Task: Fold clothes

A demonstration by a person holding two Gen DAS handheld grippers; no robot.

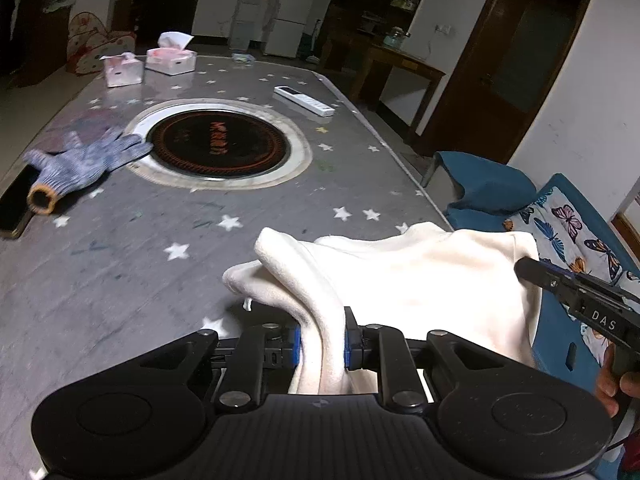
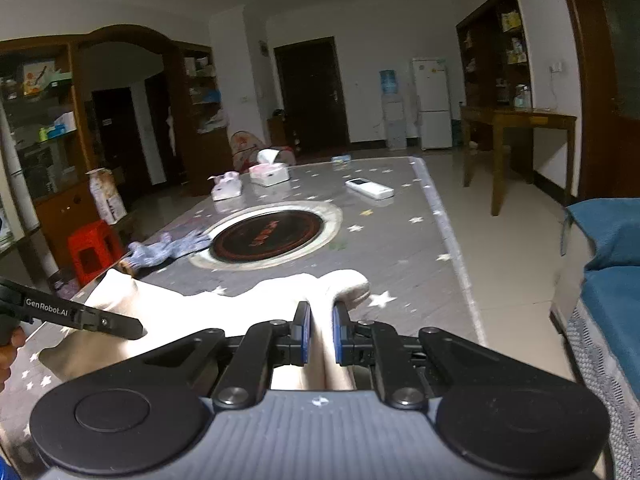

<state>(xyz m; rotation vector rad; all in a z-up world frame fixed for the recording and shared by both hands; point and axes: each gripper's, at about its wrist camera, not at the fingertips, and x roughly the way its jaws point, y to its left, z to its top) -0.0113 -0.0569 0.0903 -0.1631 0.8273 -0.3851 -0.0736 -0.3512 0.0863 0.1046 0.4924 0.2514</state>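
A cream-white garment (image 1: 404, 276) is held up over the near edge of the grey star-patterned table (image 1: 168, 216). My left gripper (image 1: 322, 340) is shut on a bunched fold of it, its blue pads pressing the cloth from both sides. My right gripper (image 2: 320, 334) is shut on another edge of the same garment (image 2: 224, 312), which stretches between the two. In the left wrist view the right gripper (image 1: 528, 266) shows at the cloth's right corner; in the right wrist view the left gripper (image 2: 136, 330) shows at the cloth's left side.
On the table lie a blue knitted glove (image 1: 80, 164), a round inset hotplate (image 1: 218, 144), a white remote (image 1: 304, 101), two tissue boxes (image 1: 170, 60) and a dark phone (image 1: 16, 204). A blue sofa with a butterfly cushion (image 1: 568, 232) stands to the right.
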